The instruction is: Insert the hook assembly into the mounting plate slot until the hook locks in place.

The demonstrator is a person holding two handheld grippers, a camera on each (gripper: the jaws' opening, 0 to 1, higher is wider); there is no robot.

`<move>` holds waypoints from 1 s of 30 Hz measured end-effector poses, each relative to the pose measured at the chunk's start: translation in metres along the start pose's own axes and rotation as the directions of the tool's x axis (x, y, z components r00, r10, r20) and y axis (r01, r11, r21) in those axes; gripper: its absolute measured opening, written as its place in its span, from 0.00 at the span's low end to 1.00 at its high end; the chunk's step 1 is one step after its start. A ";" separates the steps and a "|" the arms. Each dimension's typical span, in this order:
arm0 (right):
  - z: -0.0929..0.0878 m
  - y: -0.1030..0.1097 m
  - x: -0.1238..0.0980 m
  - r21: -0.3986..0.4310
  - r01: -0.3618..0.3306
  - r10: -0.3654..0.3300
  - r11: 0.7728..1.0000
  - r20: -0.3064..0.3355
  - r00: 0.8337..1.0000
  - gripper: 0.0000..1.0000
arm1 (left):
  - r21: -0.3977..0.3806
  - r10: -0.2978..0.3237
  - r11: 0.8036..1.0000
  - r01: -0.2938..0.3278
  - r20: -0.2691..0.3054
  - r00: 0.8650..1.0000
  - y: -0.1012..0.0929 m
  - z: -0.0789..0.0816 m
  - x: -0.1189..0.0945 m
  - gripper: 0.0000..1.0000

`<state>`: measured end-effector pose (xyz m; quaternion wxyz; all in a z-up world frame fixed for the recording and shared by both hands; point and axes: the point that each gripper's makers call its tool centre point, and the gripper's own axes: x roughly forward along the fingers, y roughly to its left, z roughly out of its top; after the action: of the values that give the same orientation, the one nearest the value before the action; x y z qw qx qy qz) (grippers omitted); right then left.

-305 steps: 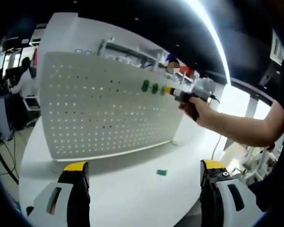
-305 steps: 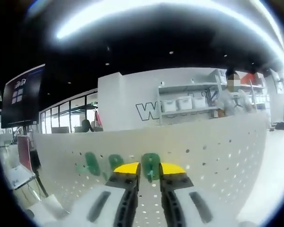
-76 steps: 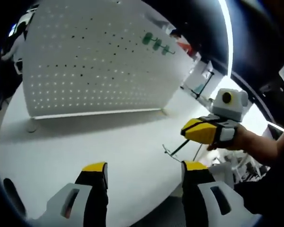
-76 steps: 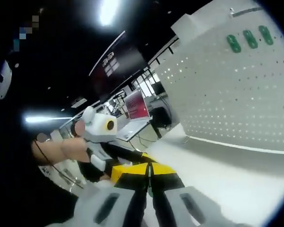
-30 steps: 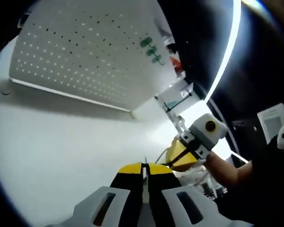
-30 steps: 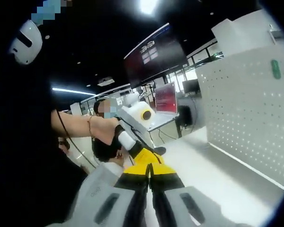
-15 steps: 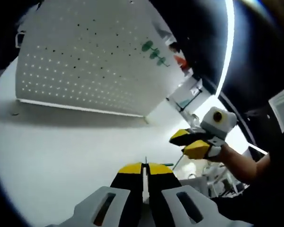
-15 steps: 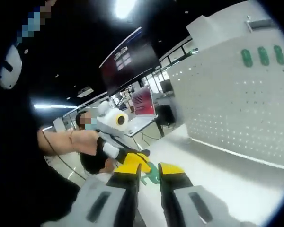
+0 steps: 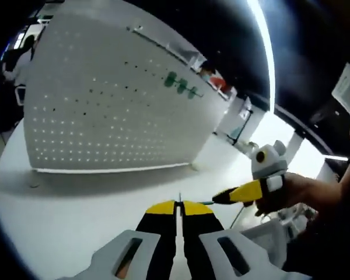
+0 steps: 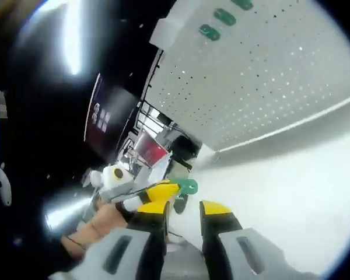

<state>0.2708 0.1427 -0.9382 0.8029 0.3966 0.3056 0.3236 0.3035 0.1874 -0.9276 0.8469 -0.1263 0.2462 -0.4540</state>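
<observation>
Left tongs [image 9: 177,205] clamp hook [image 10: 187,186], axis unclear.

Pegboard [image 9: 105,116]: white, dotted with hole rows. Mounted hooks [image 9: 181,86]: green, three. Held hook [image 10: 186,186]: green. Tabletop [image 9: 76,204]: white. Gripper jaws: yellow tips, black sides.

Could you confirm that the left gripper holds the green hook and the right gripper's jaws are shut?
Not quite: the right gripper view shows the right gripper open, jaws apart. The left gripper does hold the green hook.
</observation>
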 end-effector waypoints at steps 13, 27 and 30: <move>0.019 0.010 0.003 0.457 -0.204 0.115 0.866 0.214 0.970 0.15 | 0.098 -0.020 0.995 0.015 0.056 0.998 -0.012 0.013 0.004 0.01; 0.023 -0.017 0.009 0.588 -0.225 0.071 0.777 0.273 0.959 0.09 | 0.168 -0.045 0.985 0.035 0.061 0.997 -0.025 0.012 0.013 0.01; 0.021 -0.015 0.009 0.589 -0.224 0.074 0.776 0.267 0.961 0.07 | 0.182 -0.048 0.983 0.037 0.055 0.997 -0.026 0.010 0.013 0.01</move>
<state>0.2961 0.1336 -0.9421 0.6316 0.6932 0.2670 0.2219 0.2969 0.1617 -0.9117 0.8519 -0.0674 0.1759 -0.4887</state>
